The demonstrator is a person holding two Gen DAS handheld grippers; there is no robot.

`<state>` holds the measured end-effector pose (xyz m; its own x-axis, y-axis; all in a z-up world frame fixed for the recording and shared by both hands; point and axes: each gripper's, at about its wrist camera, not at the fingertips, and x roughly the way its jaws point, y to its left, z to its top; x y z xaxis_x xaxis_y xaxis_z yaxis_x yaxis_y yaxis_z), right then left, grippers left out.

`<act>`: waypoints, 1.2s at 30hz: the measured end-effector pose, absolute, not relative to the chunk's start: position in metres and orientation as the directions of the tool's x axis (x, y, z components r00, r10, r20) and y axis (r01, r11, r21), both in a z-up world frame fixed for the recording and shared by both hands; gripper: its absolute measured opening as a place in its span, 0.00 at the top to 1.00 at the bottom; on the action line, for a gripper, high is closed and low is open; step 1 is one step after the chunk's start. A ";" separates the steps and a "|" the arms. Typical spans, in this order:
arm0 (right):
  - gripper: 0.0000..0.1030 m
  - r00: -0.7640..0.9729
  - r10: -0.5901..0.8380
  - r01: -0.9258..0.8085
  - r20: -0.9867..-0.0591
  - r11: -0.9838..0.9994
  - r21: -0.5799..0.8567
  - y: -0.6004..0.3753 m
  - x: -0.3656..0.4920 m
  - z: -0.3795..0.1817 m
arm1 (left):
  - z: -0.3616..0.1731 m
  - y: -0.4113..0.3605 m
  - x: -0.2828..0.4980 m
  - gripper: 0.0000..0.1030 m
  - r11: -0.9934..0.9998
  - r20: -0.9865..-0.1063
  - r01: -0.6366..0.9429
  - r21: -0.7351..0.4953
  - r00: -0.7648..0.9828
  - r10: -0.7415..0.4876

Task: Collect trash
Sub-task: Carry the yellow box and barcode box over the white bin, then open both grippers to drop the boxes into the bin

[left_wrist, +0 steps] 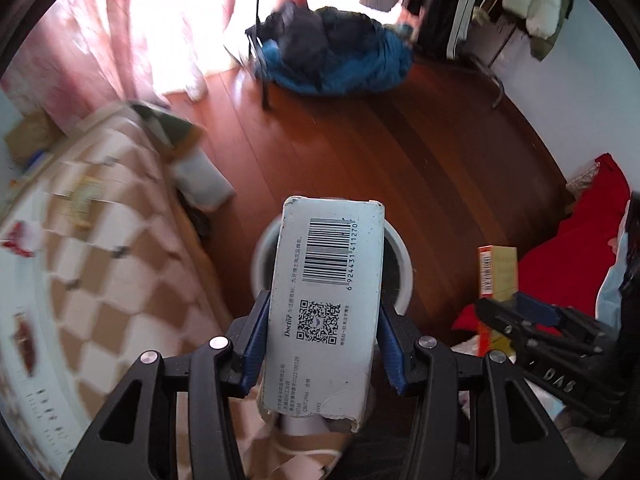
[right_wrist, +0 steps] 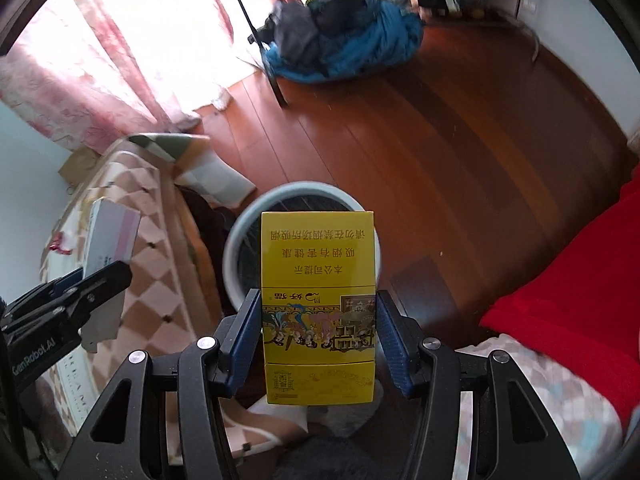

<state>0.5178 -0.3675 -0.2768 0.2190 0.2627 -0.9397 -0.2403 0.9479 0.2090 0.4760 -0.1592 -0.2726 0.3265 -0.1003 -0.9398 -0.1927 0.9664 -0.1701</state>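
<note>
My left gripper (left_wrist: 322,320) is shut on a long pale box (left_wrist: 326,300) with a barcode and a QR code; its blue pads press both long sides. The box hangs over a round white bin (left_wrist: 400,252) with a dark inside, standing on the wooden floor. My right gripper (right_wrist: 318,316) is shut on a yellow cigarette carton (right_wrist: 318,304), held upright above the same bin (right_wrist: 236,240). The right gripper (left_wrist: 516,316) with its yellow carton (left_wrist: 498,272) shows at the right of the left wrist view. The left gripper (right_wrist: 80,288) with the pale box (right_wrist: 110,240) shows at the left of the right wrist view.
A bed with a brown and white checked cover (left_wrist: 104,240) runs along the left, small items lying on it. A red cloth (right_wrist: 560,300) lies at the right. A blue and dark heap of clothes (left_wrist: 332,56) sits on a stand by the pink curtain (left_wrist: 80,52). Wooden floor (left_wrist: 400,140) spreads between.
</note>
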 end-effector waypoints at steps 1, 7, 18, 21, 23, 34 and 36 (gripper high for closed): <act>0.44 0.196 0.264 -0.235 -0.944 0.948 0.216 -0.368 0.528 -0.291 | -0.283 -0.159 0.486 0.56 0.963 -0.945 -0.196 -0.184 0.304 -0.119; 0.44 0.106 0.256 -0.210 -0.961 0.950 0.230 -0.362 0.560 -0.352 | -0.338 -0.162 0.531 0.50 0.947 -0.964 -0.219 -0.237 0.177 -0.201; 0.31 -0.078 0.330 -0.136 -0.941 0.931 0.338 -0.350 0.591 -0.430 | -0.361 -0.141 0.535 0.09 0.926 -0.977 -0.318 -0.205 0.128 -0.172; 0.09 -0.107 0.364 -0.101 -0.925 0.922 0.374 -0.352 0.589 -0.436 | -0.354 -0.134 0.523 0.09 0.938 -0.985 -0.323 -0.128 0.152 -0.083; 0.09 -0.104 0.353 -0.111 -0.930 0.925 0.364 -0.350 0.586 -0.436 | -0.348 -0.133 0.514 0.09 0.945 -0.985 -0.319 -0.071 0.171 -0.016; 0.00 -0.005 0.182 -0.245 -0.983 0.953 0.178 -0.345 0.552 -0.396 | -0.338 -0.142 0.478 0.09 0.951 -0.980 -0.307 0.031 0.177 0.088; 0.00 0.022 0.152 -0.266 -0.988 0.954 0.141 -0.344 0.546 -0.386 | -0.333 -0.146 0.473 0.09 0.952 -0.979 -0.304 0.032 0.183 0.092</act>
